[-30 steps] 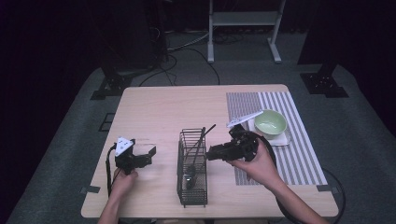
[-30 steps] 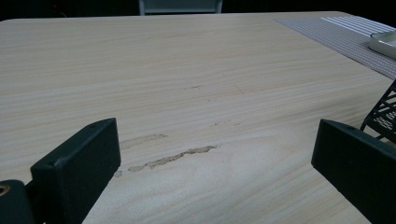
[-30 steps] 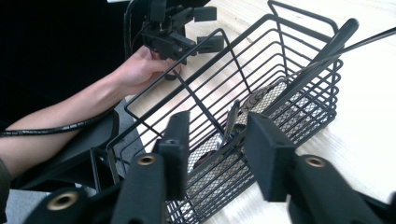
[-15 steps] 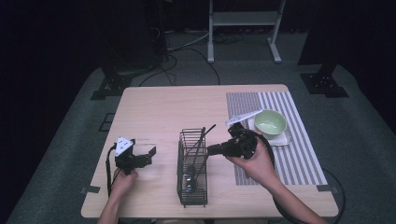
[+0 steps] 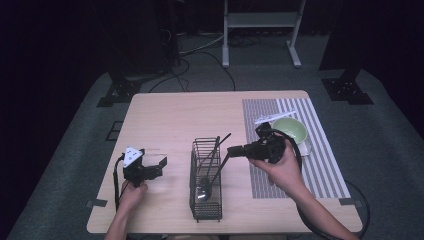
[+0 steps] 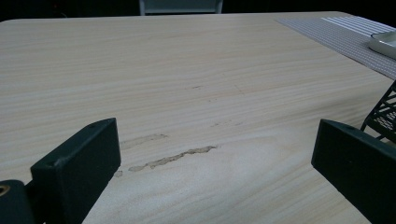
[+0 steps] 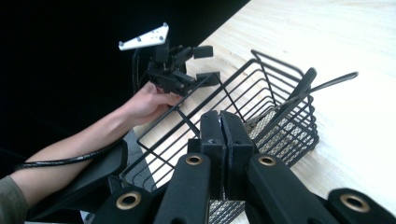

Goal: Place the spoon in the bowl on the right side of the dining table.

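Note:
A black wire basket (image 5: 198, 150) stands mid-table with two black utensils leaning in it. One is a ladle (image 5: 204, 193) whose thin handle (image 5: 218, 170) slants up to my right gripper (image 5: 231, 150). That gripper's jaws have just been closing and now stand pressed together at the handle's top end, above the basket (image 7: 280, 88) rim; my right gripper (image 7: 221, 122) hides the contact itself. The second utensil (image 5: 224, 139) pokes out over the far rim. My left gripper (image 5: 161, 163) rests on the table left of the basket, and its open jaws (image 6: 210, 163) have only bare wood between them.
A striped placemat (image 5: 320, 165) covers the table's right side, with a green bowl (image 5: 291, 129) on a white dish at its far end. The basket's corner (image 6: 384, 112) lies just right of my left gripper. A metal stand (image 5: 260, 20) is on the floor beyond the table.
The right gripper's jaws have closed together near the utensil handle above the basket. Both hands have stayed almost in place.

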A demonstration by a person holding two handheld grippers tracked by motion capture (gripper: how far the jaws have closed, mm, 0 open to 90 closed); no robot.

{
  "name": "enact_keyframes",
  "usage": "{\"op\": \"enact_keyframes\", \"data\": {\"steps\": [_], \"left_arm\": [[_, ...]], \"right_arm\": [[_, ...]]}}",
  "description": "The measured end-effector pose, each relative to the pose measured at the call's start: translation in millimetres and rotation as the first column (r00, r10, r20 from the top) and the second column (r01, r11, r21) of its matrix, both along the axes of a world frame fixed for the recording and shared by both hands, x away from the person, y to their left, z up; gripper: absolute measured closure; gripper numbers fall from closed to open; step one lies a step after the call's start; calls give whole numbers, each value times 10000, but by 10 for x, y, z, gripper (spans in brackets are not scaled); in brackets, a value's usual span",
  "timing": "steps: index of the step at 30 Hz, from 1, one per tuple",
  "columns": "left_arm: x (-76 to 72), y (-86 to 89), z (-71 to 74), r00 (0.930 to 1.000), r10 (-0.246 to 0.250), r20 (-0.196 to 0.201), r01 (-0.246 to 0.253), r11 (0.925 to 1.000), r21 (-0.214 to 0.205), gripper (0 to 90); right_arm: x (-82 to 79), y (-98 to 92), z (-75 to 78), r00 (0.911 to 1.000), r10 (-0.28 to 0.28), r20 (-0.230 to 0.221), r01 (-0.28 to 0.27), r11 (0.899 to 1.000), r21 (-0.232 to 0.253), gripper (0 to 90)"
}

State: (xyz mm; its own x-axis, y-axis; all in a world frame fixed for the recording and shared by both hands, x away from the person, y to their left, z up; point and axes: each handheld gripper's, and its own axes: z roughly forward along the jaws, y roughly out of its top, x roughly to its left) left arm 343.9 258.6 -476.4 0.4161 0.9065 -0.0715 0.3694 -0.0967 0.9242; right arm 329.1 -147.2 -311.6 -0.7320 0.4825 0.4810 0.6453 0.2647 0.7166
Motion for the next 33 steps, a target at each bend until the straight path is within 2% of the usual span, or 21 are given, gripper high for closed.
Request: {"op": "enact_keyframes", "data": {"steps": [7,21,33], "left_arm": [[-1,-3,0,10000,-9,2,9,10000,27,4],[-1,-4,0,10000,-10,8,10,10000,35,3],[0,-5,0,10000,-4,0,4,10000,44,3]], "right_arm": [[20,-115,105,9999,-123,-70,127,9984,543,885],[46,-312,190,9990,-233,-383,280,9915,1272,885],[33,-523,251,9979,-431,-480,503,9859,1596,885]]}}
